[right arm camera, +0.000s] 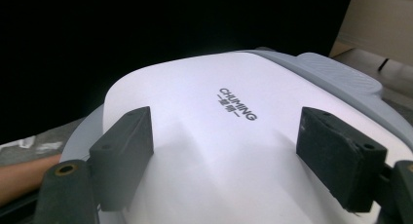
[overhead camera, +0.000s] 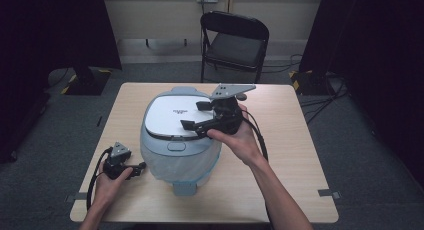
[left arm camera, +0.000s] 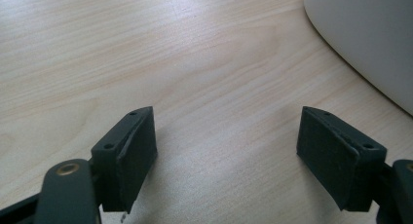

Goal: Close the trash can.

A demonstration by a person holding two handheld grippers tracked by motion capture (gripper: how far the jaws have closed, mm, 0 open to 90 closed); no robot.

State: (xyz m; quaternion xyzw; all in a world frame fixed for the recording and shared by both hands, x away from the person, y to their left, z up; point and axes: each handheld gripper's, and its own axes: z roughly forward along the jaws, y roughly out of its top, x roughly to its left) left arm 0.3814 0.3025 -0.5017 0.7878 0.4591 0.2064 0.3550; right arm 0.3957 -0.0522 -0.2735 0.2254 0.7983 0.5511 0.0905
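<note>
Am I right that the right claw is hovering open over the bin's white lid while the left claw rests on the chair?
Not quite: the left claw rests on the wooden table beside the bin, as the high view shows. The chair stands behind the table. The right claw is open over the white lid.

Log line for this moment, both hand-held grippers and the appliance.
left hand-held gripper: open, over bare table | right hand-held gripper: open, above white lid | appliance: lid down

The big rice cooker (overhead camera: 180, 140) blocks your counter's (overhead camera: 295, 155) middle; bare wood lies open on both sides of it.
</note>
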